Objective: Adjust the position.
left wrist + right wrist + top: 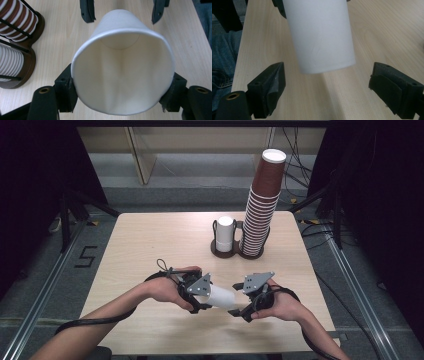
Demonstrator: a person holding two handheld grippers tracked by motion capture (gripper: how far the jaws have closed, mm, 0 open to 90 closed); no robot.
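left gripper (200, 296): clamped on the rim end of the white cup (222, 296), squeezing the mouth oval
white cup: held sideways above the near table (150, 240), base pointing right
right gripper (244, 303): jaws spread wide either side of the cup's base, not touching
holder (227, 251): far, with white and brown cup stacks

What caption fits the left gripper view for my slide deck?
Left gripper squeezes the rim of a white paper cup, its base toward the open right gripper.
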